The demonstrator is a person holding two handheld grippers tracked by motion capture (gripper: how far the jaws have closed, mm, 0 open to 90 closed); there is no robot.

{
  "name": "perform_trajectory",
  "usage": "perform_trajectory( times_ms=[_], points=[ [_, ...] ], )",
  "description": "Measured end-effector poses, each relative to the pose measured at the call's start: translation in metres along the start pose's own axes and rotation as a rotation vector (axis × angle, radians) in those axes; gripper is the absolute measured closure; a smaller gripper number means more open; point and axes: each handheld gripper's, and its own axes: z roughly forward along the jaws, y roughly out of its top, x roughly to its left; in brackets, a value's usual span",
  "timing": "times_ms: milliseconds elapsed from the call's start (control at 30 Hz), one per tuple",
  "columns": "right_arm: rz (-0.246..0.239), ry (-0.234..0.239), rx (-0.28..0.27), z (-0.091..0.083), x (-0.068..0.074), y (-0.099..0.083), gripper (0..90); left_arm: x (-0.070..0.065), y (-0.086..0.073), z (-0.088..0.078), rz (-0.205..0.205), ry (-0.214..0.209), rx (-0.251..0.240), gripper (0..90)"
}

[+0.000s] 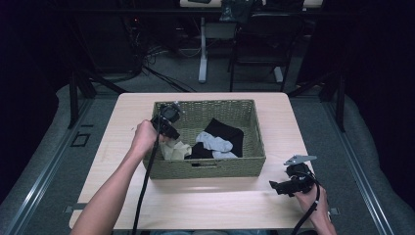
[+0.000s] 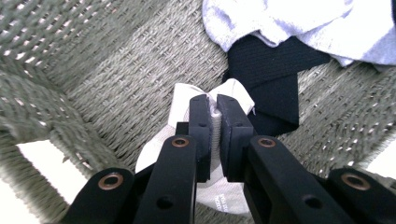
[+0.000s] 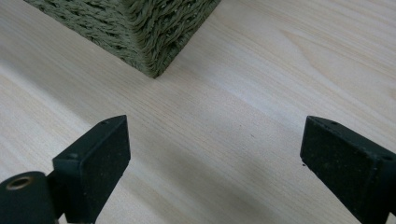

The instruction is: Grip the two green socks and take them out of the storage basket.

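A pale wooden table [image 1: 205, 196] spans the middle of the high view, and a green woven basket [image 1: 205, 169] sits on it, centre frame. Inside the basket, a black garment [image 1: 227, 133] lies toward the right of centre, with a white sock [image 1: 214, 142] draped over its lower part. At the basket's lower left lies a cream sock [image 1: 176, 150], partly bunched against the near wall.

In the left gripper view the black garment [image 2: 275, 79] runs off under the white sock [image 2: 299, 23] at the upper right, both cut by the frame edge, so their full shapes cannot be made out. Small print on the cream sock [image 2: 217, 100] at the bottom centre is too small to read.

The left gripper [image 1: 165, 128] reaches into the basket's left side, its jaws clamped on a fold of the cream sock with the fabric pinched between the pads. The right gripper [image 1: 286, 186] rests at the lower right of the table, well apart from the basket; in the right gripper view its jaws stand wide over bare wood [image 3: 243, 121], with one basket corner [image 3: 154, 42] at the top of the frame.
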Motion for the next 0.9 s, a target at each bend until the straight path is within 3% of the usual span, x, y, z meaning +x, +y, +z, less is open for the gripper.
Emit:
perform_trajectory(
  times_ms=[500, 767, 900],
  points=[
    [0.001, -0.001, -0.002, 0.0, 0.0, 0.0, 7.6, 0.002, 0.017, -0.041, 0.047, 0.021, 0.003, 84.6],
    [-0.003, -0.002, 0.004, 0.0, 0.0, 0.0, 7.6, 0.002, 0.031, -0.064, 0.075, 0.013, 0.029, 84.1],
    [-0.001, -0.002, 0.005, 0.0, 0.0, 0.0, 7.6, -0.001, 0.039, -0.073, 0.098, 0.032, 0.044, 83.9]
  ],
)
